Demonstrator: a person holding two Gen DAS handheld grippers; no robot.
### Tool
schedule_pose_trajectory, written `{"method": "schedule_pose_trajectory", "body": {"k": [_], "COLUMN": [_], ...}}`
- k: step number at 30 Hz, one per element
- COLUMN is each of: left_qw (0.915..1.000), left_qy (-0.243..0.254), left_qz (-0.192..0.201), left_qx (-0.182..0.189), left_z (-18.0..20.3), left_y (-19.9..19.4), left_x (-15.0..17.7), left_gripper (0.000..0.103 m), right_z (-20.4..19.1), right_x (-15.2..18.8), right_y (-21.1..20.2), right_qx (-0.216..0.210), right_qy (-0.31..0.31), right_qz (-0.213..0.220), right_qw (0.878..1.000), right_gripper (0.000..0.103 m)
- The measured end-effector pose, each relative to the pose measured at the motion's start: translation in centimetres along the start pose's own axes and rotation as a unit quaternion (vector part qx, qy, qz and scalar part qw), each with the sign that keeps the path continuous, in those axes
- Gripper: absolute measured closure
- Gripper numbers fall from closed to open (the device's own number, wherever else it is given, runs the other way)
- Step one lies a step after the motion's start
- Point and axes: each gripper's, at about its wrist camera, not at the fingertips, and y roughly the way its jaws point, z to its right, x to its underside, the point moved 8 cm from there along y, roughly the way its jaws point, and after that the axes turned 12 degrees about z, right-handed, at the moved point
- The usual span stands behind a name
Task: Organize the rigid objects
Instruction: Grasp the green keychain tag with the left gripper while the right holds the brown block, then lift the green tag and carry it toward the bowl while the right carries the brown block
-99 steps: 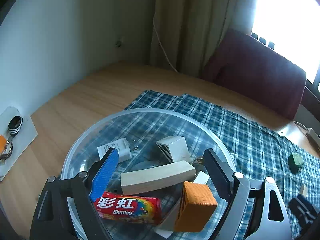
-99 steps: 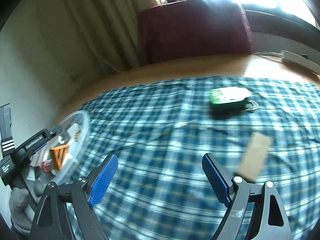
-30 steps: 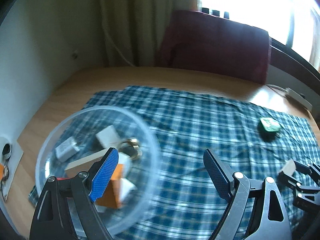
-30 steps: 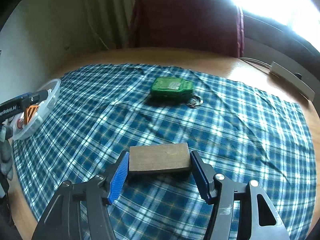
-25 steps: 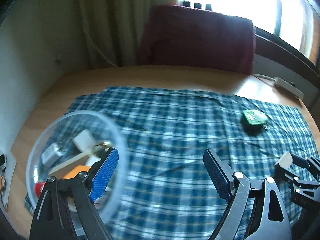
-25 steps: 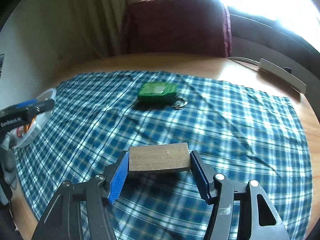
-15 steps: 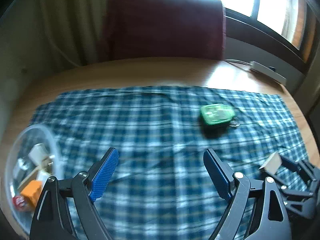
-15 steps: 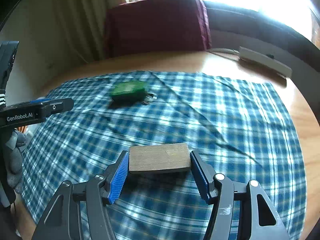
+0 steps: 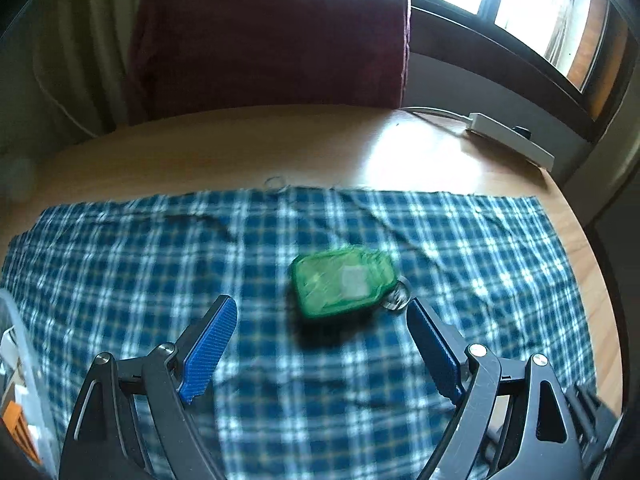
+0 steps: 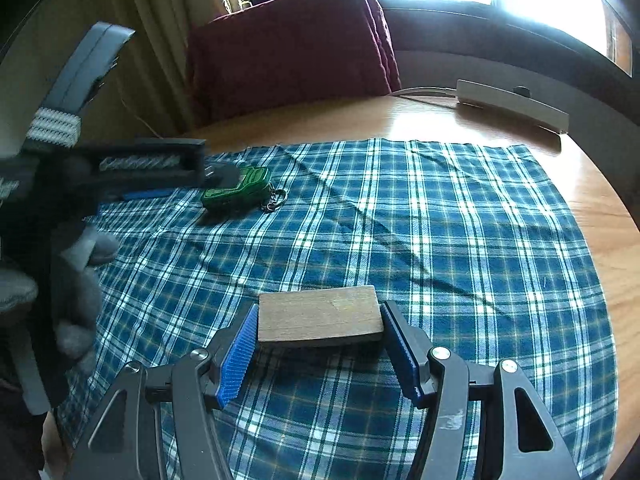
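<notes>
- Jaws first: your right gripper (image 10: 318, 342) was clamped on the wooden block (image 10: 318, 314), one blue pad on each short end, block flat and level. Your left gripper (image 9: 320, 354) had its jaws wide apart with nothing between them.
- Grip on the block looked square and centred, so I'd have left it alone. No squeezing harder, no re-gripping. Hard wood on ribbed pads shouldn't slip unless you tilted it a lot.
- Left side was lined up on the green key fob (image 9: 344, 286), which lay on the plaid cloth (image 9: 480, 248) just ahead of the open fingertips and a bit right of centre. My guess was that grabbing it was the step in hand.
- To do that well, you needed to nudge the left gripper right so the fob sat midway between the pads, then come down low enough to catch its sides rather than its rounded top.
- The key ring (image 9: 396, 300) hung off the fob's right end, right by your right-hand pad. Closing across the fob's body instead of onto the ring would've been safer, since a ring can roll out from under a pad.
- Cloth was loose and wrinkled, so scraping a fingertip along it risked bunching fabric into the grip.
- The clear bowl (image 9: 24, 364) of already sorted bits only showed at the far left edge of the left view, well apart from the fob. Probably where both pieces were headed.
- Your two grippers were near each other, worth keeping the loaded right one out of the left one's path.
</notes>
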Motion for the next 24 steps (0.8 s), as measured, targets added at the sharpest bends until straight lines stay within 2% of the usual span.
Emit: {"method": "schedule_pose_trajectory", "body": {"k": [5,16,19,20,24], "left_qw": [0.9999,0.9997,0.9997,0.9998,0.9998], "left_qy": [0.011,0.011,0.009,0.009,0.01], "left_qz": [-0.002,-0.009,-0.007,-0.008,-0.002], "left_qx": [-0.001,-0.02,-0.022,-0.018,-0.015], "left_z": [1.6,2.3,2.0,1.9,1.4], "left_y": [2.0,5.6,5.9,5.9,5.6], "left_x": [-1.0,-1.6,-1.5,-1.4,-1.0], "left_gripper": [0.015,0.016,0.024,0.031,0.031], "right_z": [0.1,0.2,0.0,0.0,0.0], "right_x": [0.0,0.0,0.0,0.0,0.0], "right_y": [-0.1,-0.2,-0.1,-0.1,-0.1], "right_qx": [-0.002,-0.006,-0.007,-0.007,-0.009], "right_qy": [0.0,-0.001,-0.001,0.0,0.0], "right_qz": [0.001,0.001,0.002,0.002,0.002], "right_qw": [1.0,1.0,1.0,1.0,1.0], "right_gripper": [0.039,0.039,0.039,0.039,0.039]}}
